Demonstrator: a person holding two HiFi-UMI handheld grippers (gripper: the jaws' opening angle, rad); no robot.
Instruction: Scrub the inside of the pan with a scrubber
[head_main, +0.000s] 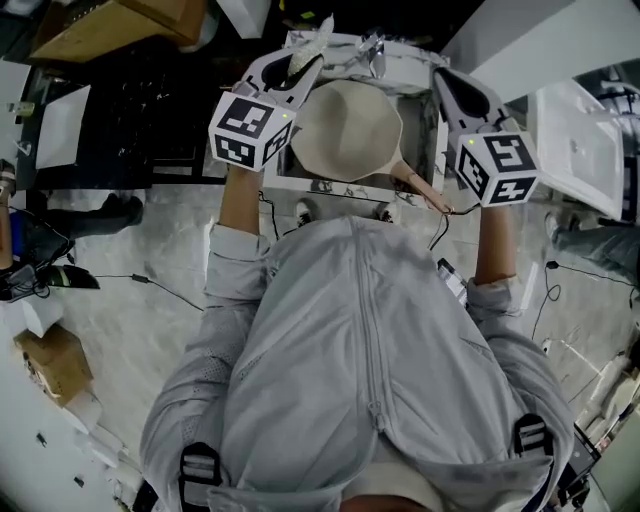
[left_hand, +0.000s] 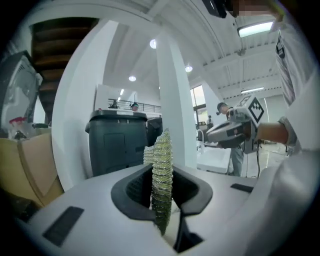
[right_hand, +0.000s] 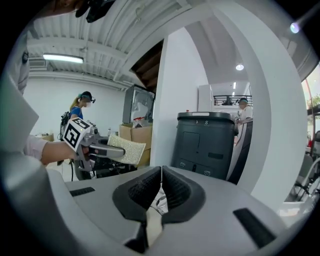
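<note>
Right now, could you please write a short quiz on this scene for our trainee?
1. True or false: the right tongs are shut on the pan.
2. The left tongs hold: A) nothing B) the scrubber C) a spoon.
3. Fill in: the pan's handle points toward the ___ tongs.
Key: 1 false, they are shut on nothing; 2 B; 3 right.
</note>
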